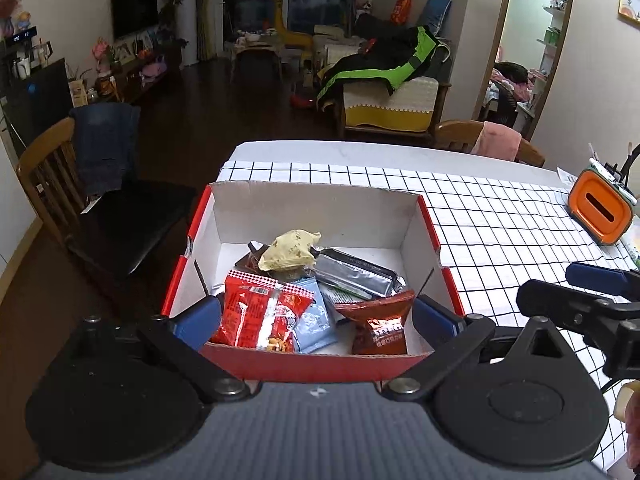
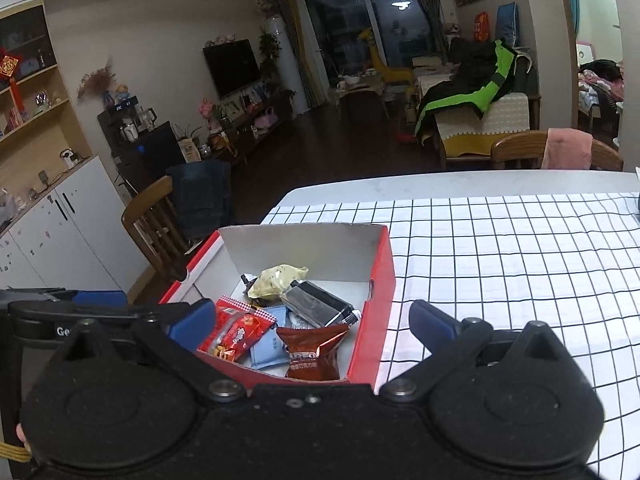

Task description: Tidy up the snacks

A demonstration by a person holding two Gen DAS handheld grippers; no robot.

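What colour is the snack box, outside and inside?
The snack box is red outside, white inside; the left wrist view shows it best.

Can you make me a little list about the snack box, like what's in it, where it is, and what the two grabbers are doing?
box: red box, white inside, open top
place: on the checkered tablecloth, near the table's left edge
inside: red snack bag, light blue packet, brown Oreo packet, silver packet, pale yellow packet
left gripper: open, empty
right gripper: open, empty
also on table: orange container
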